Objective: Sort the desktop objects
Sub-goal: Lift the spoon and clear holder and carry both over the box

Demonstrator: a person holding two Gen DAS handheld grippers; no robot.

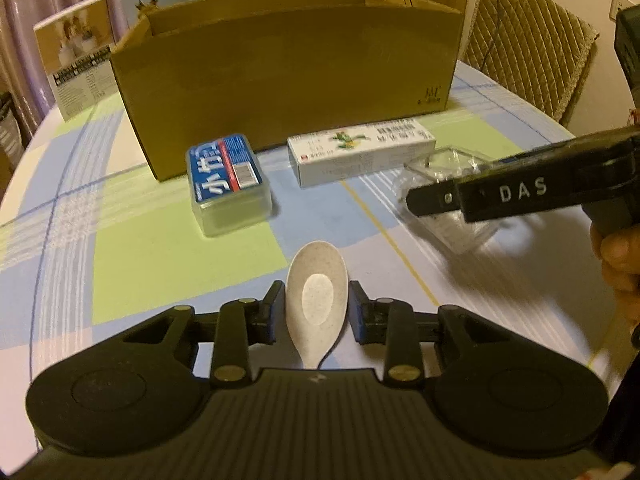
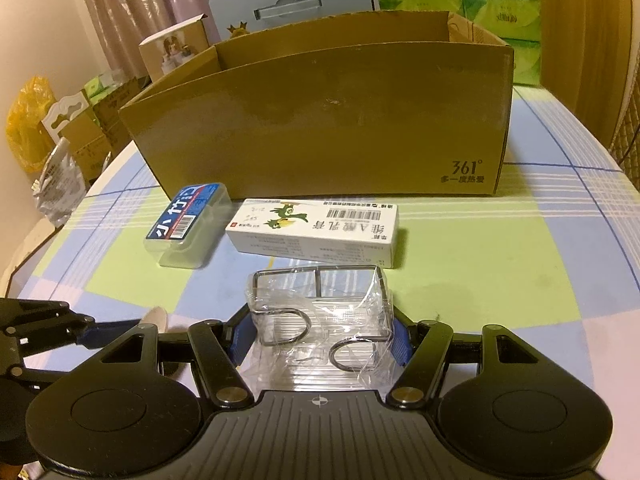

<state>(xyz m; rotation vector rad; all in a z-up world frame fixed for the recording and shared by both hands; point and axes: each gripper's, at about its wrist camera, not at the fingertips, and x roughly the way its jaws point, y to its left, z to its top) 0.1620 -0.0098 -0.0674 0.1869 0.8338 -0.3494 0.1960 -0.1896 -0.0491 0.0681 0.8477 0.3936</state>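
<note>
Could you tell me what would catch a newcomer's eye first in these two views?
The big open cardboard box fills the back of the checked table. Nearer, the left gripper straddles a speckled white spoon, while the right gripper brackets a clear packet of metal hooks.

Left gripper (image 1: 316, 312) jaws stand apart, either side of speckled white spoon (image 1: 316, 300); contact unclear. Ahead-left of jaws: blue-labelled clear box (image 1: 228, 184). Ahead-right: white carton (image 1: 360, 152). Beyond both: open cardboard box (image 1: 288, 76). Far right: right gripper (image 1: 412, 200) over clear plastic packet (image 1: 452, 216), hand (image 1: 620, 264) behind.
</note>
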